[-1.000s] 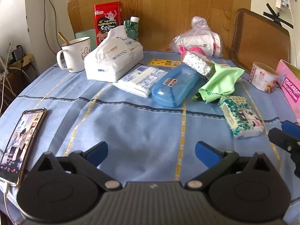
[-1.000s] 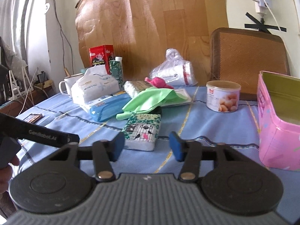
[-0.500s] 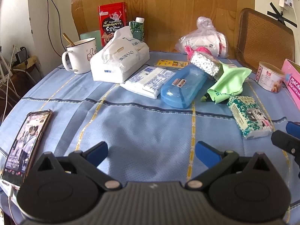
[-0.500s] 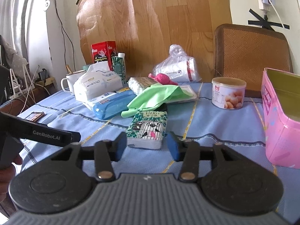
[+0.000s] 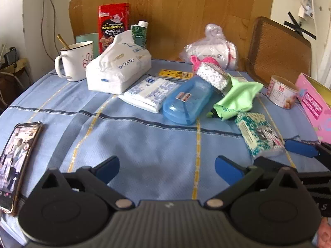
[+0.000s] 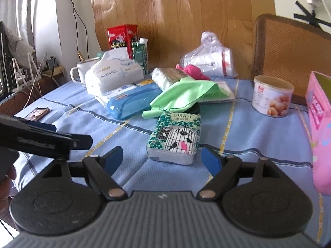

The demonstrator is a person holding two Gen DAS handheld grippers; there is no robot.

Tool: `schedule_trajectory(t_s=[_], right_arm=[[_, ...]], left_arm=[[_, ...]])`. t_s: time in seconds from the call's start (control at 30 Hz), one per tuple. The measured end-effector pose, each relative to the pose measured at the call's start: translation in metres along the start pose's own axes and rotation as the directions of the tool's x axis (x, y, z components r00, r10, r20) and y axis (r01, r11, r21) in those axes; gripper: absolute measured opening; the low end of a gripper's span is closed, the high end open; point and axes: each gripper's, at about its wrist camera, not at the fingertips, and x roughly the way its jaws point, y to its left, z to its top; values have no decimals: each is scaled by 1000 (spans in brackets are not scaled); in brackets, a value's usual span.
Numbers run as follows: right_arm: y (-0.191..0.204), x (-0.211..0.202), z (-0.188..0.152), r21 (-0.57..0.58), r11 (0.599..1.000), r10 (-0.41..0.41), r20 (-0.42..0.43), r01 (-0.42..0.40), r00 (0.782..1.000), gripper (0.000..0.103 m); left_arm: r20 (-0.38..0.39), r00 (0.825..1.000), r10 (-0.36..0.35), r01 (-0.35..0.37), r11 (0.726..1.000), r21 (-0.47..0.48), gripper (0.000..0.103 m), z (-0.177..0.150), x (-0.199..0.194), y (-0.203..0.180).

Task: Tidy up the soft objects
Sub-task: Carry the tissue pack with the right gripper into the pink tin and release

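Since a second ago the right gripper [image 6: 162, 161] has widened its blue fingers [image 6: 112, 160] and closed in on the green-and-white printed tissue pack [image 6: 174, 138], so a grasp appears imminent. The left gripper [image 5: 166, 170], lower centre of its view, stands wide open over bare cloth, holding nothing. The right gripper straddles the pack at centre frame without visible contact.

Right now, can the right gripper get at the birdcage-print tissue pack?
Probably yes. The right gripper is open, wider than the birdcage-print tissue pack, which lies just ahead between the finger lines. Nothing sits between them; the green cloth only meets the pack's far end.
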Motion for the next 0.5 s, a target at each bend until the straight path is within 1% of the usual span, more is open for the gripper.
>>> schedule_trajectory(t_s=[0.07, 0.13, 0.2, 0.27, 0.37, 0.4, 0.43, 0.47, 0.5], right_arm=[[-4, 3, 2, 18, 1000, 5, -6, -5, 1000, 87], [-8, 7, 6, 45, 999, 2, -17, -1, 1000, 88], [-11, 10, 8, 59, 998, 6, -23, -5, 1000, 87], [-11, 13, 8, 43, 999, 1, -30, 0, 1000, 87], [-10, 22, 6, 22, 1000, -2, -60, 4, 998, 87], [-8, 24, 5, 11, 1000, -3, -65, 4, 998, 84], [-6, 25, 4, -7, 1000, -12, -61, 12, 998, 78], [-5, 25, 5, -28, 999, -18, -59, 16, 998, 61], [-3, 24, 4, -45, 999, -23, -55, 20, 998, 60]], left_arm=[[-1, 1000, -14, 14, 1000, -6, 102, 4, 2, 2], [-10, 998, -69, 68, 997, -43, 103, 9, 3, 8], [-6, 997, -80, 79, 994, -69, 103, 13, 3, 12], [-3, 997, -83, 82, 994, -73, 103, 16, 3, 11], [-17, 990, -142, 140, 987, -82, 102, 22, 6, 4], [-25, 985, -173, 170, 982, -80, 102, 24, 8, 0], [-34, 979, -200, 197, 978, -76, 102, 25, 10, -5], [-44, 974, -220, 217, 974, -71, 102, 26, 12, -10], [-58, 969, -240, 236, 969, -66, 102, 27, 16, -16]])
